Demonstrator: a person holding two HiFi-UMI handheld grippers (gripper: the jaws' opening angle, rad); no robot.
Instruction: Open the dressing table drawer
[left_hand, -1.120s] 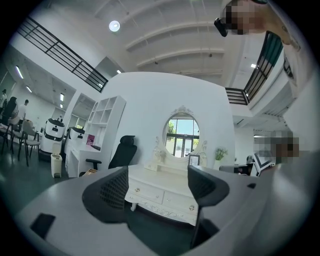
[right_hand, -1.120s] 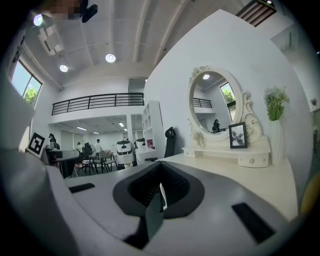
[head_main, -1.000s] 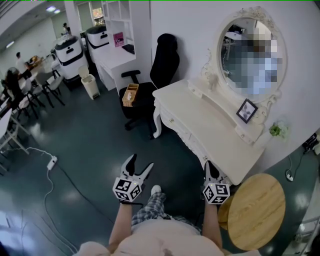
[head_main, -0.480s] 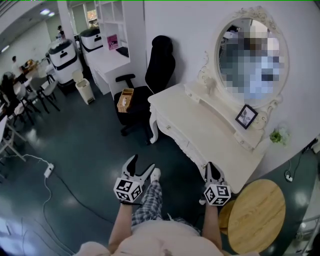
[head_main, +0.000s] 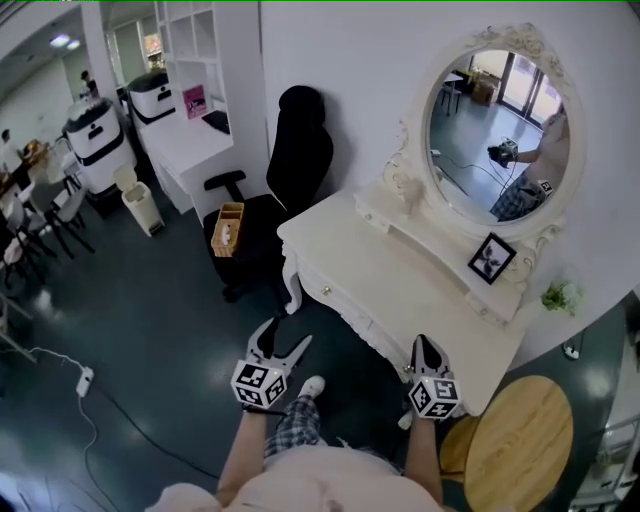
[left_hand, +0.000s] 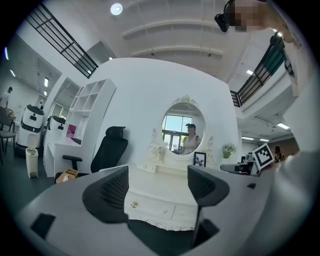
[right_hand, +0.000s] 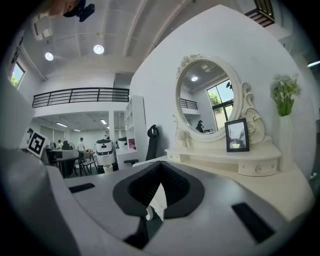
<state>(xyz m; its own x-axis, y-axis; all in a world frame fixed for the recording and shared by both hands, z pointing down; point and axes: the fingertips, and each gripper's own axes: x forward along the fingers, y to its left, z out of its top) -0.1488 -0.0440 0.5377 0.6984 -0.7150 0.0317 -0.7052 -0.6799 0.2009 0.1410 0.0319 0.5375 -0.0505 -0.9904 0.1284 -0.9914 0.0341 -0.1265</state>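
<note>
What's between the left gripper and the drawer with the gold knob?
Only bare dark floor, as the head view shows. The left gripper is open and stops short of the drawer.

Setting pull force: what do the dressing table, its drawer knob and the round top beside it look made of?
Dressing table: white-painted wood or board, satin; carved scroll trim, no grain. Drawer knob: brassy glint, likely metal; too small to confirm. Round top: pale wood, visible grain, matte.
</note>
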